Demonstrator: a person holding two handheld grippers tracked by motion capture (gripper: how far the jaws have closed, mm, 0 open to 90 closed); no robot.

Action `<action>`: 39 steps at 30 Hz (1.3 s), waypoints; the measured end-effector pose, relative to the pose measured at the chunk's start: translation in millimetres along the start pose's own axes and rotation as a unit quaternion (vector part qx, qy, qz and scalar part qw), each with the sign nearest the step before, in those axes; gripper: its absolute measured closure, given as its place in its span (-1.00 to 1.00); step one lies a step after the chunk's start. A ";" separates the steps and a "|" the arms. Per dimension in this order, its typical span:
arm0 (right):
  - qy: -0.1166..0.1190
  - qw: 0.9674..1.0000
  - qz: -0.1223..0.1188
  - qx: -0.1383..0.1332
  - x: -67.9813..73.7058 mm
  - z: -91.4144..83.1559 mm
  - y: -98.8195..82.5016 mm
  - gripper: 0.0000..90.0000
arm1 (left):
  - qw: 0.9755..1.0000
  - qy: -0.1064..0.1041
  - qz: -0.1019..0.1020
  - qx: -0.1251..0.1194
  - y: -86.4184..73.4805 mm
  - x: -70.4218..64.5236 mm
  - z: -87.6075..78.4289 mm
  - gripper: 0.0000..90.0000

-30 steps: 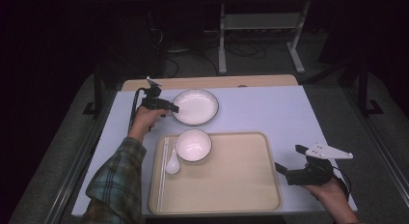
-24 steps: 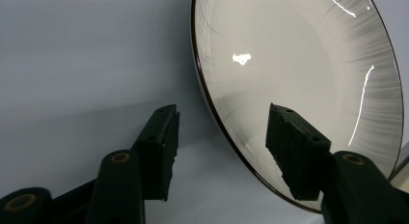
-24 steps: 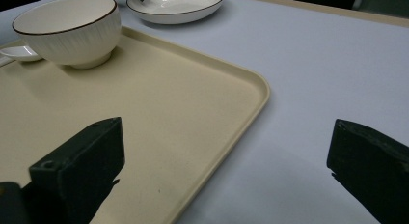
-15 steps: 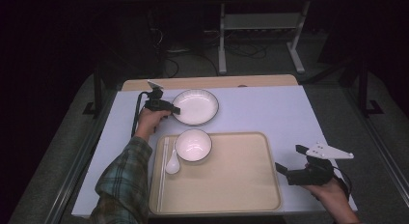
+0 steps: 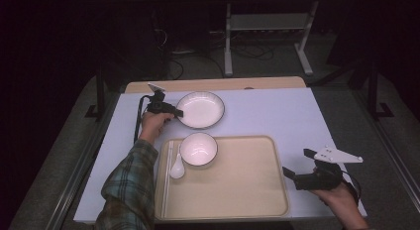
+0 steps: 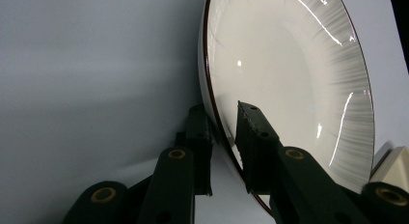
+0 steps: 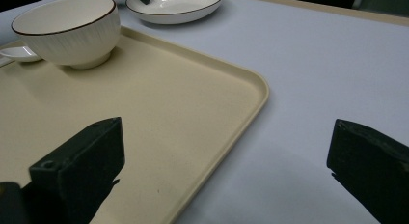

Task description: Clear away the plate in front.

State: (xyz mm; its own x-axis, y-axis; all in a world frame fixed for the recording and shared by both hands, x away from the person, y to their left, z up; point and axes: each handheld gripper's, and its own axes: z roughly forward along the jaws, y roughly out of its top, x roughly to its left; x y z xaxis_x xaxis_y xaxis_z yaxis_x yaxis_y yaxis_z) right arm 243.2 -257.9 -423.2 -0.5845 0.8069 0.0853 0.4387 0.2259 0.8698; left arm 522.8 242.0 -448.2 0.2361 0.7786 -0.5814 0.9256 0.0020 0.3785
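Observation:
A white plate with a dark rim lies on the white table top behind the tray. My left gripper reaches its left edge from the side. In the left gripper view the plate has its rim between the two black jaws. One jaw sits outside the rim, the other on the inner face. The jaws have just been closing, and my left gripper is shut on that rim. My right gripper hovers open off the tray's right edge, and nothing is between the jaws of my right gripper.
A beige tray lies at the front, with a white bowl and a white spoon at its left end. A wooden strip borders the table's far edge. Metal stand legs stand on the floor beyond.
The left gripper's jaws have narrowed onto the plate's left rim while the hand stayed almost in place. The right hand and gripper have not moved.

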 end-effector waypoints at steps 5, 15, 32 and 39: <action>0.000 1.000 0.001 0.000 -0.6 -0.2 -0.2 -1.00 | 1.000 -0.009 0.006 -0.013 1.7 -4.5 -4.9 0.78; 0.000 1.000 0.000 -0.001 -0.5 -0.3 -0.1 -1.00 | 0.998 -0.008 0.047 -0.043 4.8 -20.8 -12.7 0.89; 0.000 1.000 0.002 -0.002 -1.0 -0.8 0.0 -1.00 | 0.986 0.028 0.152 -0.067 22.8 -71.3 -33.3 0.87; -0.001 1.000 0.002 -0.004 -1.0 -1.4 0.2 -1.00 | 0.980 0.014 0.189 -0.066 27.4 -101.3 -37.4 0.87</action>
State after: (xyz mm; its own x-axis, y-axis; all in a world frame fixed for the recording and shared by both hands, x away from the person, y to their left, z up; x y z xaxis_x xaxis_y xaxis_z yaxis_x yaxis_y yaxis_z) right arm 242.9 -259.4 -422.4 -0.5821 0.8084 0.0880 0.4359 0.2188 0.8730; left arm 513.2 186.7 -351.9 0.5440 0.7566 -0.3627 0.7275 -0.2100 0.6532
